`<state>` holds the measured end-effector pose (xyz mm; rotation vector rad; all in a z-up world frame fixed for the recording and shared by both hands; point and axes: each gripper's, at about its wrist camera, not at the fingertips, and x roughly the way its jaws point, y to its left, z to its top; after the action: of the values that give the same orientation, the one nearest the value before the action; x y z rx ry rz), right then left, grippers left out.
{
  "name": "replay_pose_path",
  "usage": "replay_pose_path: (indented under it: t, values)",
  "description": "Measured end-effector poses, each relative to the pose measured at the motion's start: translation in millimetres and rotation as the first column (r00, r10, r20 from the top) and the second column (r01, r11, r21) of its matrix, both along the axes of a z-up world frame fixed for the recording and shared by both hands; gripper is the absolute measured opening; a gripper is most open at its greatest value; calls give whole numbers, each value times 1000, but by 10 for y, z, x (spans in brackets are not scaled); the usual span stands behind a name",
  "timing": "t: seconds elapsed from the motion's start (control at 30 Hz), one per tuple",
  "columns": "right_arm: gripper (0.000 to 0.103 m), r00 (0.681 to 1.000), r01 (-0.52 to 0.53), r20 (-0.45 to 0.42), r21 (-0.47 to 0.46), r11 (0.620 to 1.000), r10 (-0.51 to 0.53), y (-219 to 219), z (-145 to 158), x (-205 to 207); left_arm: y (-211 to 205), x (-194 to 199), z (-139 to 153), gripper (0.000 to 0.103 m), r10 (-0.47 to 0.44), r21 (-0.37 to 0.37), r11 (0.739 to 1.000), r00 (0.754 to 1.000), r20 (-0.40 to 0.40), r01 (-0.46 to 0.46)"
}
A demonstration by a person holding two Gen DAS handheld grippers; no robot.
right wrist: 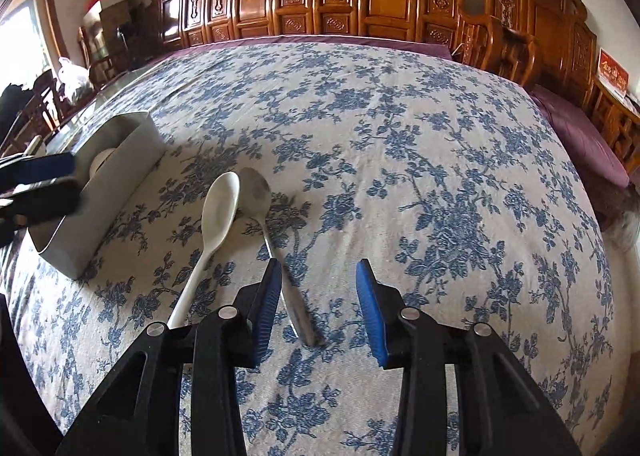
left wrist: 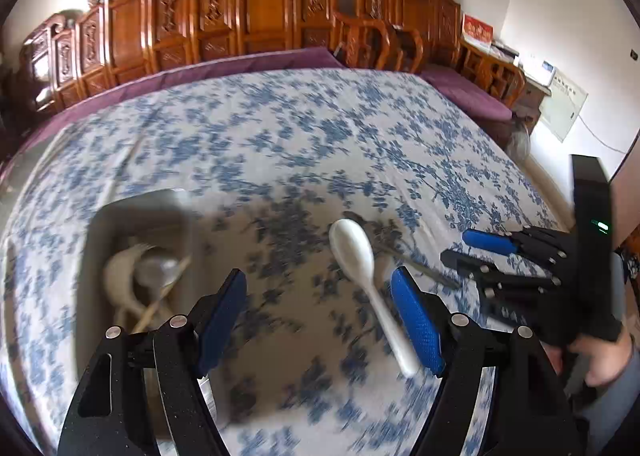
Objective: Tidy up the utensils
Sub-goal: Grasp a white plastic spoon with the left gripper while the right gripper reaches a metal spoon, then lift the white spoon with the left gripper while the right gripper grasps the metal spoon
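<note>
White plastic and dull steel are being shown side by side on the bench (right wrist: 440, 127), which is being covered by a blue-flowered cloth. The white spoon (right wrist: 218, 211) and the metal spoon (right wrist: 276, 248) are lying in the middle of the near half, bowls close together and pointing toward the far edge, handles fanning toward the near edge. Whether the bowls are touching cannot be told. The grey utensil box (right wrist: 120, 167) is standing toward the left edge, near the spoons but apart from them; a pale spoon, a metal one and what may be chopsticks are already being held in it, as is seen blurred in the left wrist view.

The left gripper (left wrist: 320, 316) is being held with its jaws wide apart and nothing between them, low over the cloth between the box and the white spoon (left wrist: 368, 288), whose handle is lying just beside the right-hand pad. The right gripper (right wrist: 316, 308) is likewise being held open and empty, with the metal spoon's handle end lying between its jaws.

The step in hand is judged to be the pickup of the last loose spoons. For the next move, a lowering over a thin handle and a firm closing are being called for, then a carry to the box.
</note>
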<state>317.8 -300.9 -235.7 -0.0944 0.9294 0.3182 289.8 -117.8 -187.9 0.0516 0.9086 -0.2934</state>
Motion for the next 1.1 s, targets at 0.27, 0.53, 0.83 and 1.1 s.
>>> replay_pose_path:
  t: [0.27,0.53,0.83,1.1]
  values:
    - [41,1000,17,-1,28,999,-17,-68,20,37,-256,477,-511,40,12,-4,1000,991,-137,-13]
    - [41,1000,23,6,46,999,-24,-76,48,34,-276,550,-708,21,25,-23,999,985,-169,-29]
    - [41,1000,19,-9,47,999,-19,28,-13,112,-134,421,-571,1,6,-24,1000,994,-112,-8]
    - [41,999,-42,-9,56,998,43,347,-131,375,192,325,-326,1,34,-65,997,996,-77,-39]
